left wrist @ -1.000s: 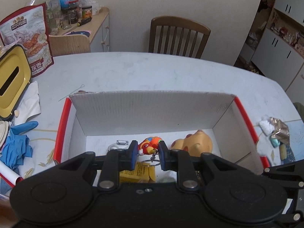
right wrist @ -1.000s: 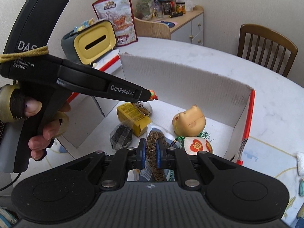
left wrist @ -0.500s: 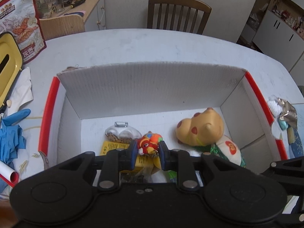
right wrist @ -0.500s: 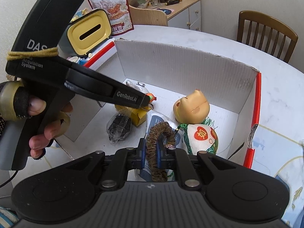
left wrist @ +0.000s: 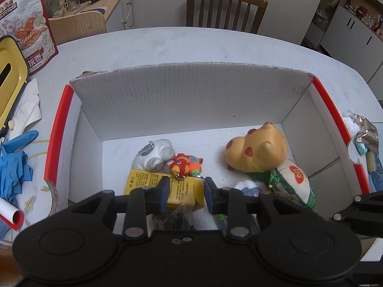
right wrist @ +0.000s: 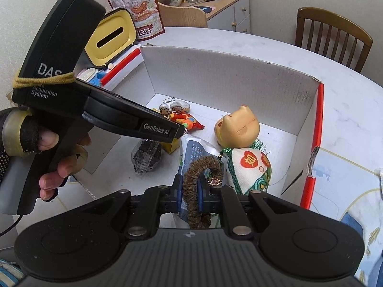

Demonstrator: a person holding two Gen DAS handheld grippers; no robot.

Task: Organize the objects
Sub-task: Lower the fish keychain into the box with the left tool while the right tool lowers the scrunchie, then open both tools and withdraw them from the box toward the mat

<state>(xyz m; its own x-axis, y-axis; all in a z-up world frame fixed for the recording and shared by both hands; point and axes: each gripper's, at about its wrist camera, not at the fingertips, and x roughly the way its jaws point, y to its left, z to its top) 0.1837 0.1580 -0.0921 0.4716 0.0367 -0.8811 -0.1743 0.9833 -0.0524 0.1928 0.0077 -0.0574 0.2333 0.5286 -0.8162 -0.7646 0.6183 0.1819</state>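
Gripping a brown hair tie [right wrist: 199,186] in my right tongs [right wrist: 189,195], pads clenched on one side of the loop w/ the rest arching up over the box. It's light, soft & floppy, fabric-wrapped elastic w/ a glittery bit; no slip risk, it'll just drop limp when I let go. A pinch anywhere on the band works.

Left tongs [left wrist: 186,191] are spread apart, nothing between them, hovering just over the yellow carton [left wrist: 165,186]. Beyond the tips lies the red-orange plush keychain [left wrist: 185,165], resting on the carton's far edge & touching a white plush [left wrist: 155,154]. Squashy, featherweight; I'd take it by the body, as the metal ring is thin & prob. slippery.

Further right, the tan toy animal [left wrist: 258,149] looks smooth, maybe rubbery — can't be sure. It leans on an embroidered pouch [left wrist: 294,181], cloth w/ green trim. A dark crinkly packet [right wrist: 146,155] sits near the box's front.

All of it sits in the white corrugated box [left wrist: 191,95], red-edged, stiff walls, on a pale table [left wrist: 191,45].
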